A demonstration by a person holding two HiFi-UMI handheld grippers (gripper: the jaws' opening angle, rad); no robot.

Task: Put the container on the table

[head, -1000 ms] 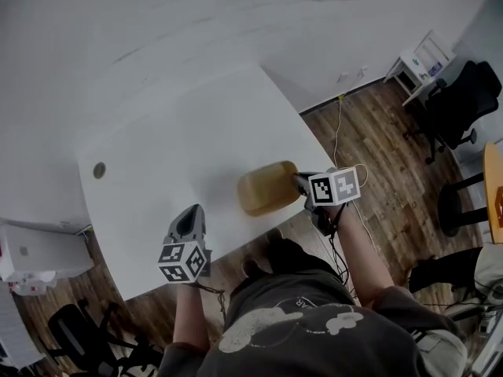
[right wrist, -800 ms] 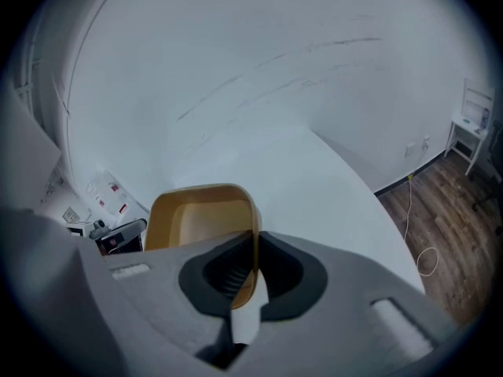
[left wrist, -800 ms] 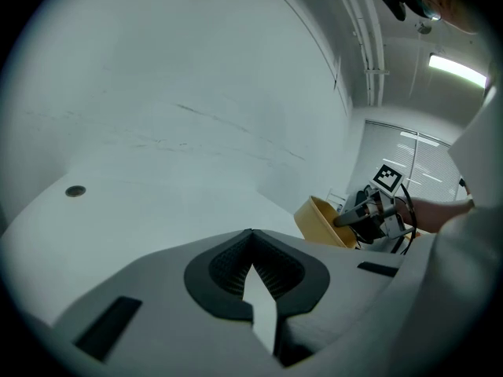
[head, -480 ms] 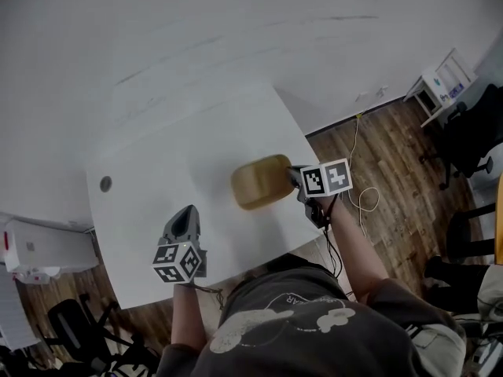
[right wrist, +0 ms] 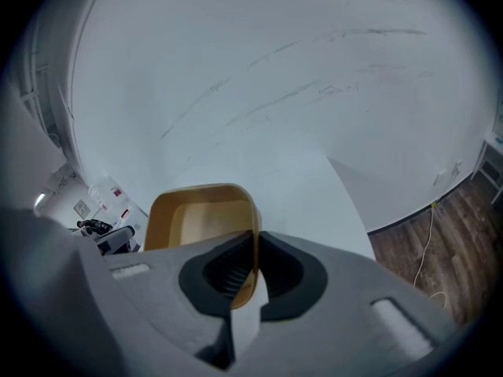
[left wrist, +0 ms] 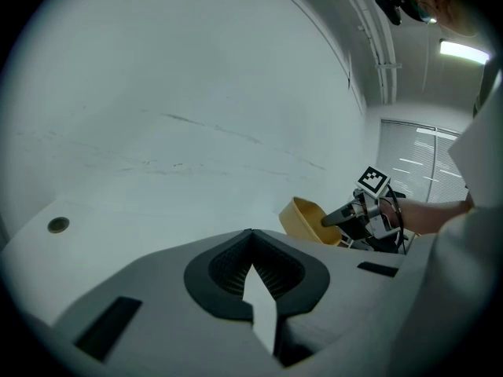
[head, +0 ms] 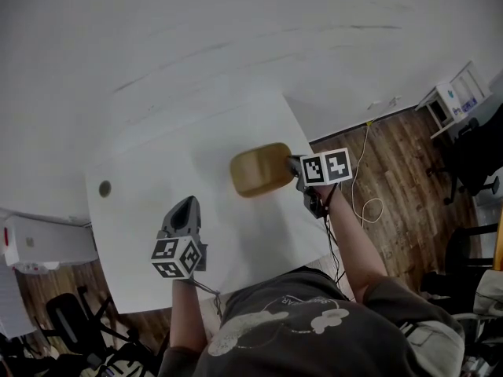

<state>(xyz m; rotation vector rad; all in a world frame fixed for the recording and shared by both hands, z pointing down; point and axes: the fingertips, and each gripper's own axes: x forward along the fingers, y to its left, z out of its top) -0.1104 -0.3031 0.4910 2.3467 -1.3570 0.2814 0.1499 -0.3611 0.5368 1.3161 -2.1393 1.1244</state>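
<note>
A yellow-brown rectangular container (head: pixel 259 170) hangs over the right part of the white table (head: pixel 157 187). My right gripper (head: pixel 295 167) is shut on its near rim, and in the right gripper view that rim (right wrist: pixel 255 246) runs between the two jaws, with the empty inside of the container (right wrist: pixel 200 218) beyond. My left gripper (head: pixel 186 208) is over the table's near left part, shut with nothing in it. The left gripper view shows the container (left wrist: pixel 308 220) held at the right by the right gripper (left wrist: pixel 338 220).
A small round dark disc (head: pixel 104 188) lies near the table's far left corner. A white wall stands behind the table. A cable (head: pixel 363 175) trails over the wooden floor to the right. White furniture (head: pixel 460 93) and an office chair (head: pixel 481 151) stand at the far right.
The right gripper has carried the container further in over the table, away from the near right edge. The left gripper has kept its place over the table.
</note>
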